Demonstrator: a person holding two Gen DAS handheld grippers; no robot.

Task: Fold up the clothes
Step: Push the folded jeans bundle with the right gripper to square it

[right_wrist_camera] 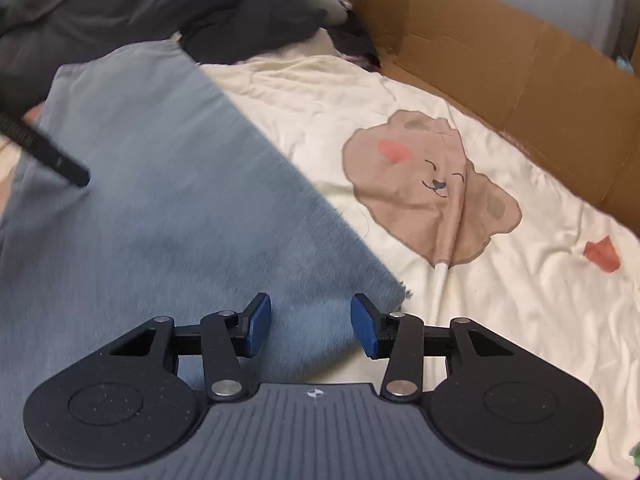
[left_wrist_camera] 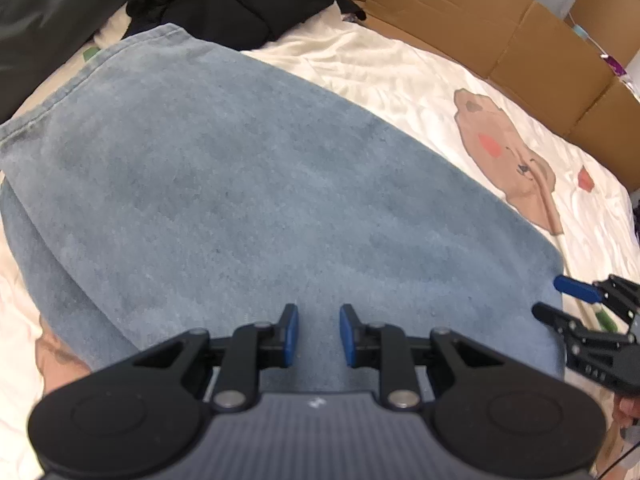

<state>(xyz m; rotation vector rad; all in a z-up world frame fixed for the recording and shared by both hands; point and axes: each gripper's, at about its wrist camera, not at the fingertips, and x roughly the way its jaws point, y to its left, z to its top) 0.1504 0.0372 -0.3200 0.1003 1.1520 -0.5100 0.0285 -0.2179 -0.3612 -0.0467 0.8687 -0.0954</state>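
Note:
A blue denim garment (left_wrist_camera: 248, 200) lies flat and folded on a cream bedsheet (left_wrist_camera: 380, 68). It also shows in the right wrist view (right_wrist_camera: 160, 208), with a frayed corner near the right gripper. My left gripper (left_wrist_camera: 319, 334) is open and empty, hovering over the garment's near part. My right gripper (right_wrist_camera: 311, 326) is open and empty above the garment's right corner; it also shows in the left wrist view (left_wrist_camera: 560, 298) at the garment's right edge. A black part of the left gripper (right_wrist_camera: 48, 152) pokes in over the garment at the left.
A pile of dark clothes (left_wrist_camera: 240, 0) lies at the far end of the bed, also in the right wrist view (right_wrist_camera: 160, 4). Cardboard (left_wrist_camera: 500, 28) lines the far right side of the bed. The cream bedsheet (right_wrist_camera: 500, 300) has a brown bear print (right_wrist_camera: 424, 192).

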